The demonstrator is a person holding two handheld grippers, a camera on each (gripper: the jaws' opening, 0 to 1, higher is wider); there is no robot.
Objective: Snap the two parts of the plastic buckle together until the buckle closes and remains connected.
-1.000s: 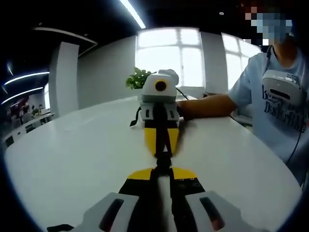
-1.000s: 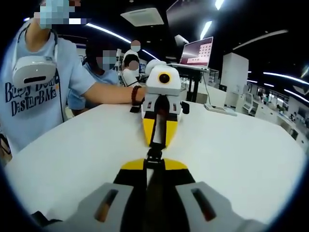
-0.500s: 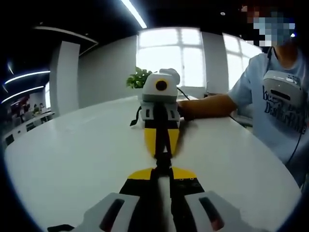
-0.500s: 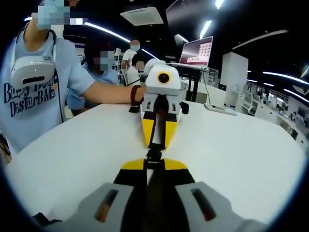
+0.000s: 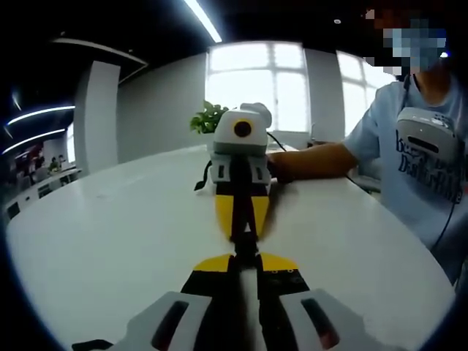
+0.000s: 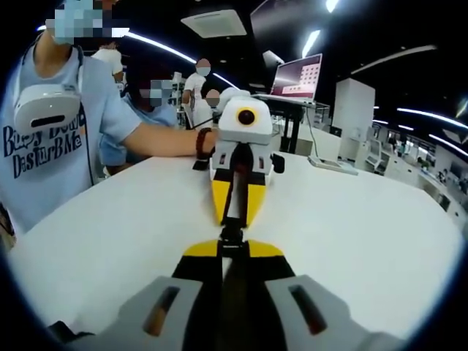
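1. Facing each other over the round white table (image 5: 110, 241), we held our left gripper (image 5: 243, 257) and right gripper (image 6: 232, 245) tip to tip.
2. Each gripper's jaws were pinched together on the small black plastic buckle (image 6: 232, 232), which hung between their tips above the table.

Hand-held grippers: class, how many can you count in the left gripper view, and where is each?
2. The left hand-held gripper rises from the bottom edge; the right hand-held gripper faces it from across the white table, tips nearly meeting at centre.
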